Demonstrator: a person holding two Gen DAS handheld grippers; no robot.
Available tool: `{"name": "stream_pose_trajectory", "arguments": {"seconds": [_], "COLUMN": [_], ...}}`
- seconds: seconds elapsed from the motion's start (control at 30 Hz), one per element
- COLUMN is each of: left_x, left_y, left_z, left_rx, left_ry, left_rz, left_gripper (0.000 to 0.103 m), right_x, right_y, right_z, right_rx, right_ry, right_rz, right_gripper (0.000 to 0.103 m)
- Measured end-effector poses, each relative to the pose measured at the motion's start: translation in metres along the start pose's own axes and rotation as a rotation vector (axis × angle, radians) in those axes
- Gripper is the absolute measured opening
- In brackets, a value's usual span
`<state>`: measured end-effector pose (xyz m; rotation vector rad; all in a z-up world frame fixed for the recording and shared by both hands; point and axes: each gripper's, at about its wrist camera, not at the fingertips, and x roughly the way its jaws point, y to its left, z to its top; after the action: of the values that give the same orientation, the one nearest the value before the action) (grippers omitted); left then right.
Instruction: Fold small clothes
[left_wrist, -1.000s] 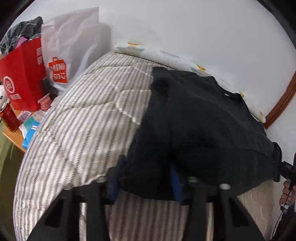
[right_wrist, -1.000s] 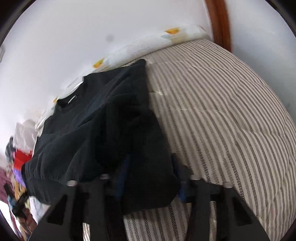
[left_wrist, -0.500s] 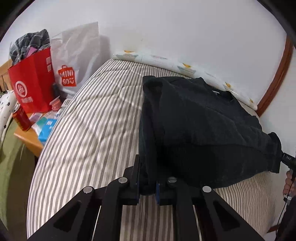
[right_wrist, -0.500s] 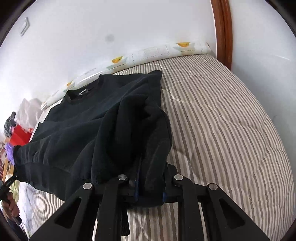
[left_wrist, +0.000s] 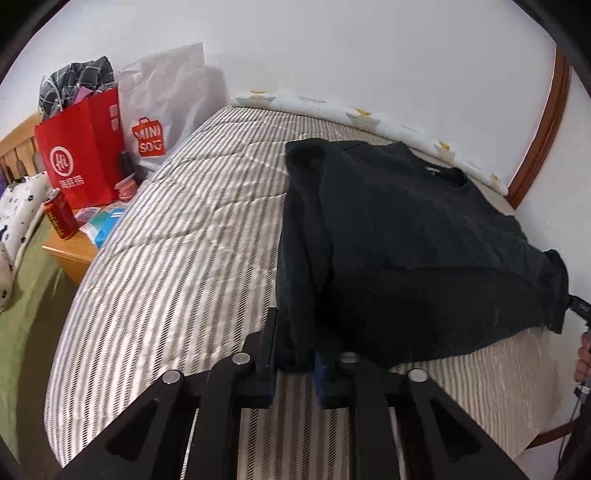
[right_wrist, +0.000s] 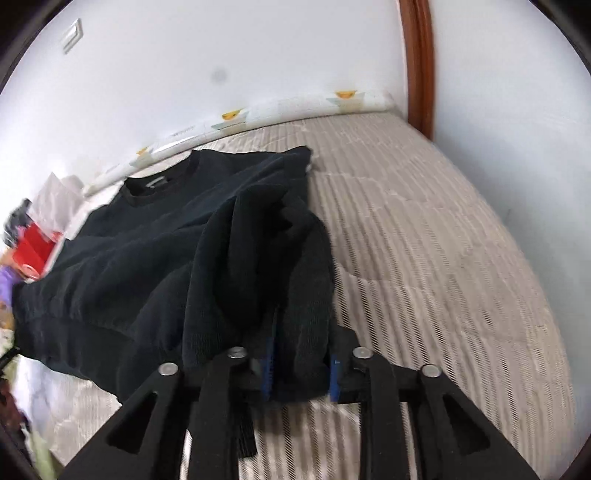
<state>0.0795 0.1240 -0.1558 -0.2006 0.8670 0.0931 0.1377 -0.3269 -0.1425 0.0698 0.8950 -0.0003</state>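
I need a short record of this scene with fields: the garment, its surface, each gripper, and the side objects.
garment: black sweater, sleeves folded inward, collar toward the wall
surface: striped bed cover
left gripper: shut on sweater's hem corner
right gripper: shut on the other hem corner
side objects: red paper bag, white Miniso bag, red can

Soft, even daylight fills both views, leaving the white wall (left_wrist: 369, 55) bright without glare. The black sweater (left_wrist: 424, 240) reads so dark that its folds barely separate. The fisheye bends the bed (left_wrist: 177, 258) and door frame (right_wrist: 419, 62) toward black corners. The right wrist view is motion-blurred (worst at its left edge); the left is sharp.
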Motion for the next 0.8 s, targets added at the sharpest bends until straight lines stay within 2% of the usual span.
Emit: {"name": "stream_pose_trajectory", "arguments": {"seconds": [0.07,0.2,0.3,0.33,0.53,0.73,0.8], "left_x": [-0.005,-0.024,-0.038,-0.041,-0.044,-0.025,-0.015], "left_y": [0.002,0.009,0.013,0.013,-0.004,-0.016,-0.016], "left_z": [-0.002,-0.004,-0.002,-0.002,-0.001,-0.003,-0.002], "left_rx": [0.005,-0.007,-0.014,-0.014,0.040,0.067,0.055], "left_ry": [-0.010,-0.057,-0.108,-0.120,-0.137,-0.099,-0.073], "left_rz": [0.009,0.024,-0.030,-0.048,-0.126,-0.139,-0.149], "left_gripper": [0.024,0.027,0.045,0.056,0.056,0.056,0.056], "right_x": [-0.013,-0.039,-0.055,-0.059,-0.054,-0.032,-0.027], "right_y": [0.002,0.007,0.016,0.020,0.042,0.049,0.049], "right_z": [-0.005,-0.011,-0.013,-0.014,-0.022,-0.030,-0.032], "right_rx": [-0.012,0.003,0.009,0.007,0.003,-0.005,-0.006], "right_ry": [-0.019,-0.045,-0.081,-0.089,-0.075,-0.024,-0.024], "right_rz": [-0.039,-0.055,-0.031,-0.018,0.061,0.046,0.034], "right_gripper": [0.033,0.038,0.045,0.048,0.049,0.049,0.043]}}
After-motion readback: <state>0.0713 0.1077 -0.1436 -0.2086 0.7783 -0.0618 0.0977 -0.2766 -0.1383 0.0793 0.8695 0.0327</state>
